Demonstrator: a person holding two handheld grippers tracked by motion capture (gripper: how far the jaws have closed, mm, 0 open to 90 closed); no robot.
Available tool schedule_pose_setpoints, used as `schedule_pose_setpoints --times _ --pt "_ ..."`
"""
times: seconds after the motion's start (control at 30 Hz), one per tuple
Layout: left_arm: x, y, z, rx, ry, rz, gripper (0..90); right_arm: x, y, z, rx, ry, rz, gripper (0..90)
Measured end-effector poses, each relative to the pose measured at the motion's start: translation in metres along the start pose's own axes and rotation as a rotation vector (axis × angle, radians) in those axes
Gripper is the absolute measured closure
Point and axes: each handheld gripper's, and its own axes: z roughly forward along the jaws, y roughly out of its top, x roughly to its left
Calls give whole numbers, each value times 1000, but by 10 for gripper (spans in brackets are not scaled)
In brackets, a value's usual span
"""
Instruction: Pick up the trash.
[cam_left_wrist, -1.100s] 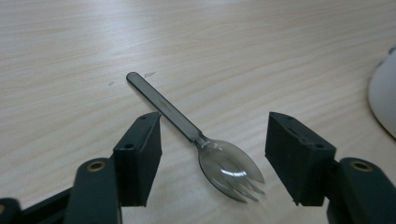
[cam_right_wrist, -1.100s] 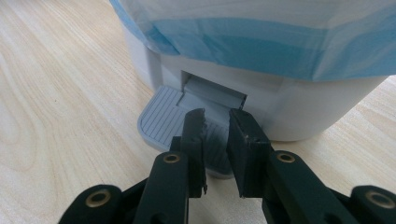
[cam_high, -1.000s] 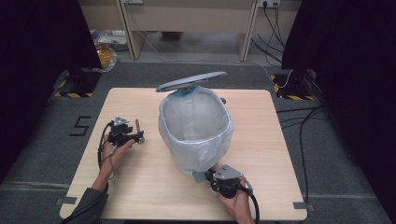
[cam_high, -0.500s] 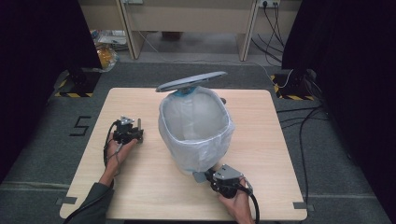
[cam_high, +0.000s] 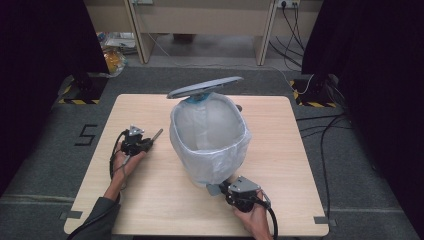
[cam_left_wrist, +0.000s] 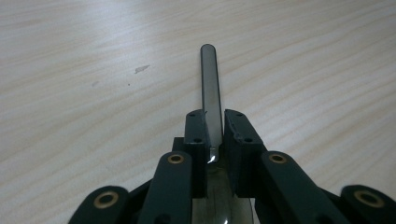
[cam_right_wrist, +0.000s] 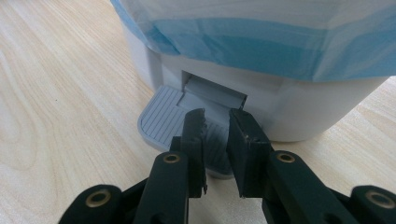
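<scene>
Left gripper (cam_high: 136, 142) fingers just clamped a half-hidden metal handle (cam_left_wrist: 211, 88); right gripper (cam_right_wrist: 215, 122) closed.

A light wooden rectangular table (cam_high: 300, 150) stands on grey carpeted floor (cam_high: 350, 165). Black curtains (cam_high: 40, 50) hang at both sides; beige wooden furniture (cam_high: 200, 20) lines the far wall.
</scene>
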Motion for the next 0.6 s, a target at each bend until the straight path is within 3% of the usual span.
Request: schedule_pose_setpoints --times 0.2,0.6 --pt "0 -3 -12 -19 -47 -22 795 0 0 0 0 1 -1 763" --pt "-12 2 -56 -68 -120 14 795 0 0 0 0 0 -1 763"
